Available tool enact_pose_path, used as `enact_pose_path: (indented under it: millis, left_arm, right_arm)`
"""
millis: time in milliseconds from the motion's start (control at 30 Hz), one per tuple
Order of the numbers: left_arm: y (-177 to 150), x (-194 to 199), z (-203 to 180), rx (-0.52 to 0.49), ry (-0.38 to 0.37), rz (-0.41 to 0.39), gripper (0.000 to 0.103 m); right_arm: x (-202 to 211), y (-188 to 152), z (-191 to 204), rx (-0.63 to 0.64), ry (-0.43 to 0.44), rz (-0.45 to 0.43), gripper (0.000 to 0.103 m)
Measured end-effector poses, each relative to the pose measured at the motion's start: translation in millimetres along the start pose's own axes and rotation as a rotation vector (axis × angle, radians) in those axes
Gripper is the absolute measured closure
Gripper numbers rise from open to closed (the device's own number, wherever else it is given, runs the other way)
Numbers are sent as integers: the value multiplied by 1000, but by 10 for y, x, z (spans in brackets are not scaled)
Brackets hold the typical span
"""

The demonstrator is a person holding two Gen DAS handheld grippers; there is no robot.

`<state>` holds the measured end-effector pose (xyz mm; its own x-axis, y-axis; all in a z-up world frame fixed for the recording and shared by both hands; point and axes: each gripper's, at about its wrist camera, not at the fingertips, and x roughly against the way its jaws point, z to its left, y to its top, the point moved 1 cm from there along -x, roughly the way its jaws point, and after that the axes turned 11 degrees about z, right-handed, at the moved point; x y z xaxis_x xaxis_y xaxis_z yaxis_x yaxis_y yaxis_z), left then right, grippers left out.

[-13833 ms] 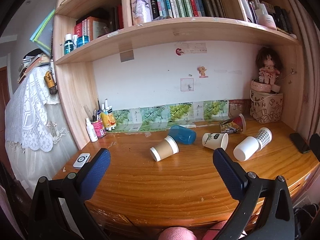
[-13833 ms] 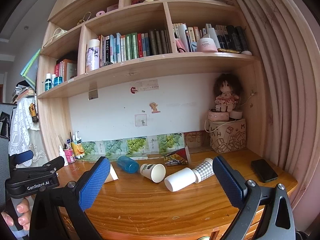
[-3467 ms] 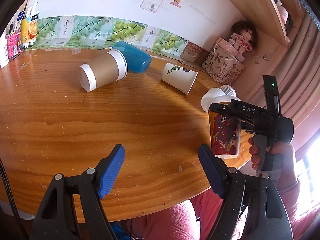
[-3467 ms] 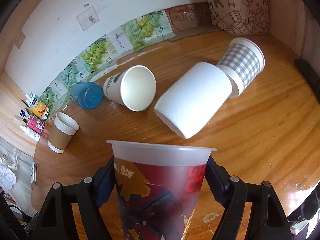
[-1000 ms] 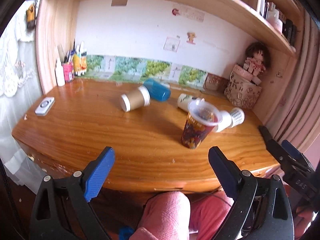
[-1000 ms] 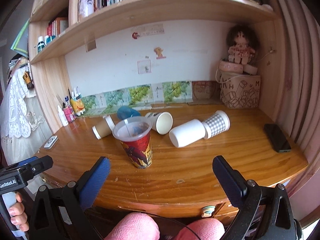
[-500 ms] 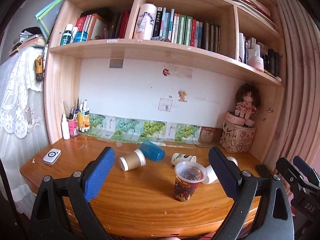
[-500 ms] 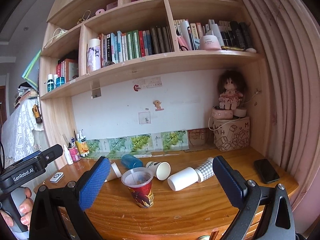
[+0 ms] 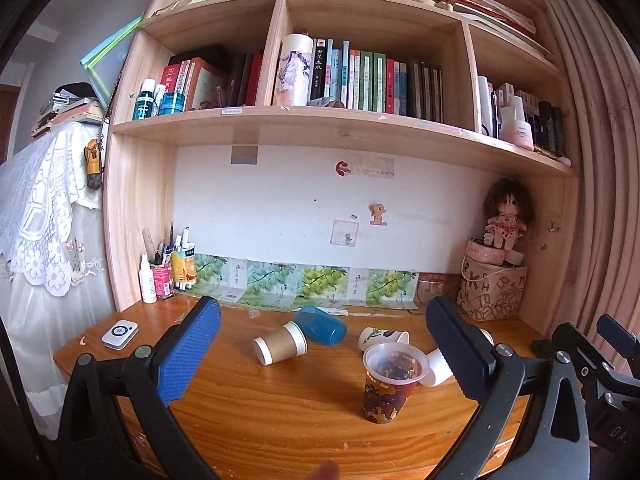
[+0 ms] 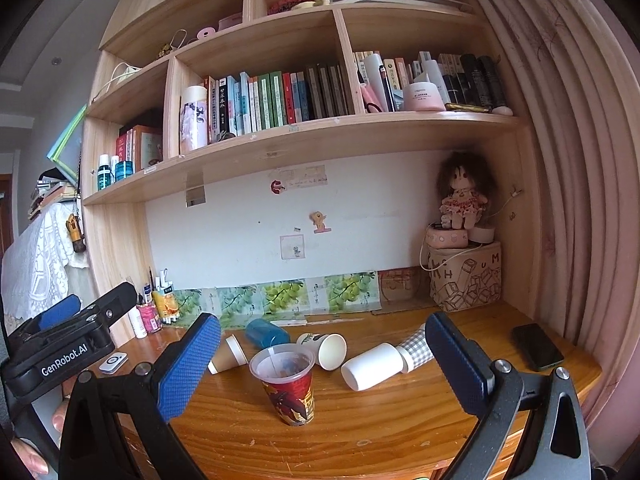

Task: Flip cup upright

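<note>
A clear plastic cup with a red printed sleeve (image 9: pixel 390 386) (image 10: pixel 289 383) stands upright near the desk's front edge. Behind it several cups lie on their sides: a brown paper cup (image 9: pixel 281 344) (image 10: pixel 228 356), a blue cup (image 9: pixel 322 325) (image 10: pixel 266 332), a leaf-print paper cup (image 9: pixel 382 337) (image 10: pixel 326 349), a white cup (image 10: pixel 372 366) and a checked cup (image 10: pixel 416 350). My left gripper (image 9: pixel 326 354) is open and empty, held back from the desk. My right gripper (image 10: pixel 324 360) is open and empty, also held back.
The wooden desk (image 9: pixel 256 408) has a pen holder and bottles (image 9: pixel 160 272) at the back left, a white remote (image 9: pixel 119 333), a patterned basket with a doll (image 10: pixel 464 276) at the back right and a black phone (image 10: pixel 538 346). Bookshelves hang above.
Both grippers have kept pulling back and tilting up from the desk, so the cups look smaller and lower. The red printed cup stays upright where it was set down.
</note>
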<state>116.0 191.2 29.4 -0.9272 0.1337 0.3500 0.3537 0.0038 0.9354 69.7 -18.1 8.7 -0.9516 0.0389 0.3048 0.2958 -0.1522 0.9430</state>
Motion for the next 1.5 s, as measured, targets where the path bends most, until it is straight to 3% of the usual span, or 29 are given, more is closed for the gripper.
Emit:
enact_pose_path:
  millis: [333,767,1500]
  left_arm:
    - [-3,-20,-46,-23,-34,32,0]
    - [-32,25,-138,-72,15,13,0]
    - [-33,49,-144,-76,26,9,0]
  right_arm:
    - [64,19,54,15,-4,-20,0]
    - [53,14,91,47,-14,2,0]
    - [14,-6,-4,15,-10,28,0]
